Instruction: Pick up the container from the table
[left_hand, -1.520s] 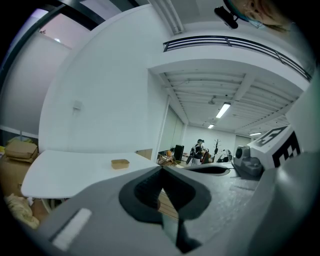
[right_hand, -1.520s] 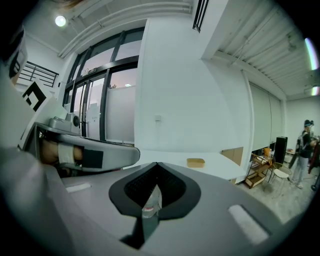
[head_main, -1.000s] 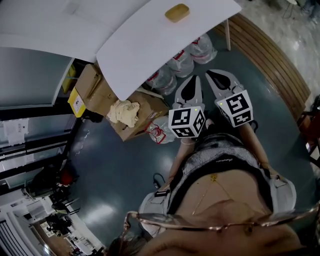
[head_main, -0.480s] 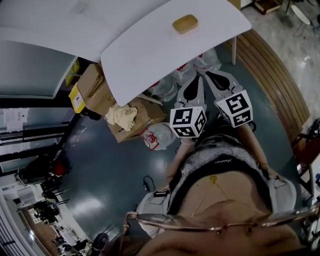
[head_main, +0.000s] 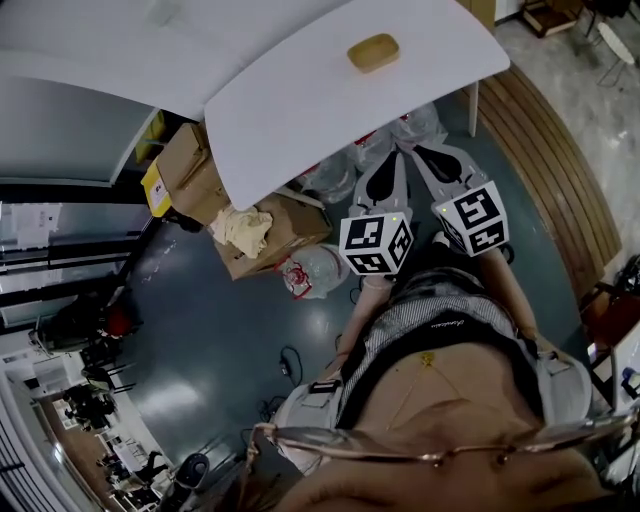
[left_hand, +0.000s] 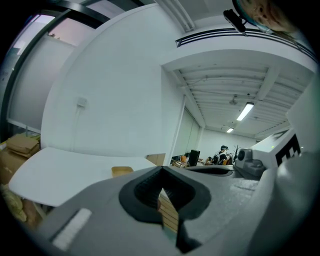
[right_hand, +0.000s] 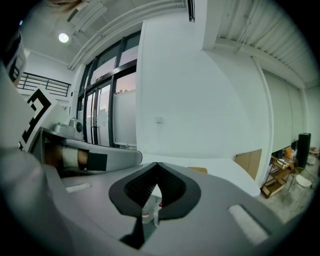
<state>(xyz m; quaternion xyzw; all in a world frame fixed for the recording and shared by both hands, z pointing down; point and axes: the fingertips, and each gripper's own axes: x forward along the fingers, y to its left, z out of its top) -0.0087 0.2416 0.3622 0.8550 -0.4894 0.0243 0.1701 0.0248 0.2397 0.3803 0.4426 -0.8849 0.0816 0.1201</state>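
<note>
The left gripper (head_main: 390, 158) and right gripper (head_main: 422, 152) are held side by side, short of the table's near edge. All 4 jaws are clenched on nothing. Beyond them, the tan container (head_main: 373, 52) rests on the white table (head_main: 290, 95), toward its right corner.

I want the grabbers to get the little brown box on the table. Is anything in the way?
Nothing visible is. The container lies alone on the white table, with only bare tabletop between it and the left gripper and right gripper, both shut. The plastic bags sit on the floor, below the tabletop.
</note>
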